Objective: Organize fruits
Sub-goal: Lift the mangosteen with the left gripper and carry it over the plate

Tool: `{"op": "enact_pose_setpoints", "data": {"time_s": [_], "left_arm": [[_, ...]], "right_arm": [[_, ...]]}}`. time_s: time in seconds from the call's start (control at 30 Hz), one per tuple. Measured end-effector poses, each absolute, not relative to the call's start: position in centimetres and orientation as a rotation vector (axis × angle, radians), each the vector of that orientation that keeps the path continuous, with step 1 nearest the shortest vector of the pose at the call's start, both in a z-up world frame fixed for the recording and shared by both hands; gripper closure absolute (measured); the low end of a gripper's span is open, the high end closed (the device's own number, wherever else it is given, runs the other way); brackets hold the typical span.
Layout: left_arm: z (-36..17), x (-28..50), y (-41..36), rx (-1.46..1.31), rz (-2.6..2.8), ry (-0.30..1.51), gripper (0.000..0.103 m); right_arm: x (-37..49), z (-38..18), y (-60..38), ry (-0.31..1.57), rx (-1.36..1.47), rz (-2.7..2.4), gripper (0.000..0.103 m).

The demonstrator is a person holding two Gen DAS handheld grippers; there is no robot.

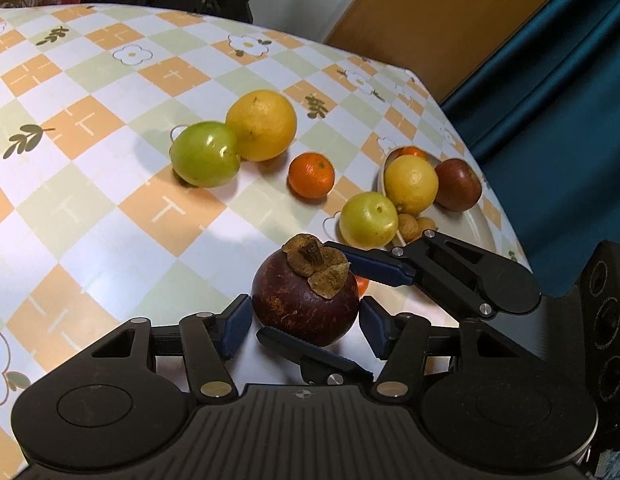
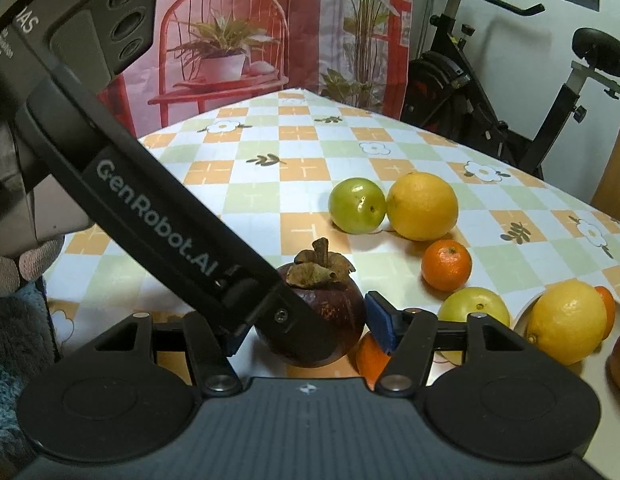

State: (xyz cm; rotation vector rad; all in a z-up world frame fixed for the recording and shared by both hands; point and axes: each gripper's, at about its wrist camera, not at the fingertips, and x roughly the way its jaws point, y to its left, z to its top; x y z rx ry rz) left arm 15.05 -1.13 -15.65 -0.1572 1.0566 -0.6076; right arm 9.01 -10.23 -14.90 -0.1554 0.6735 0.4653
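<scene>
**Mangosteen between two tongs**

Mangosteen (image 1: pixel 306 294) on checked surface (image 1: pixel 90 216), flanked by left tongs (image 1: pixel 306 322), open, pads apart from it. Right tongs (image 1: pixel 330 300), open, also straddle it. Beyond: tangerine (image 1: pixel 311 175), green fruit (image 1: pixel 205 153), orange (image 1: pixel 261 125); plate (image 1: pixel 470 224) at right holds lemon (image 1: pixel 411 183).

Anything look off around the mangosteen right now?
Yes: both grippers bracket the same mangosteen. The left gripper flanks it with open fingers, and the right gripper surrounds it too, its fingers crossing the left's. Nothing is spilled or damaged.
</scene>
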Motion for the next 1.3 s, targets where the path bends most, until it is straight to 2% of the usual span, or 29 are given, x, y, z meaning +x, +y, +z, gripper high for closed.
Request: {"op": "enact_pose_setpoints", "data": {"time_s": [0.4, 0.6, 0.93, 1.3], "left_arm": [[-12.6, 13.8, -3.7, -0.104, -0.608, 0.922, 0.042], [-11.6, 13.8, -7.3, -0.037, -0.644, 0.883, 0.041], [-10.6, 14.8, -14.2, 0.063, -0.741, 0.870, 0.041], [-12.1, 15.2, -19.8, 0.142, -0.798, 0.906, 0.041]], "right_arm": [[8.1, -12.8, -12.0, 0.540, -0.167, 0.427, 0.040], [7.7, -12.0, -14.0, 0.494, -0.164, 0.373, 0.040], [7.0, -11.1, -19.2, 0.469, -0.130, 0.254, 0.041], [6.4, -11.7, -25.1, 0.502, -0.107, 0.148, 0.041]]}}
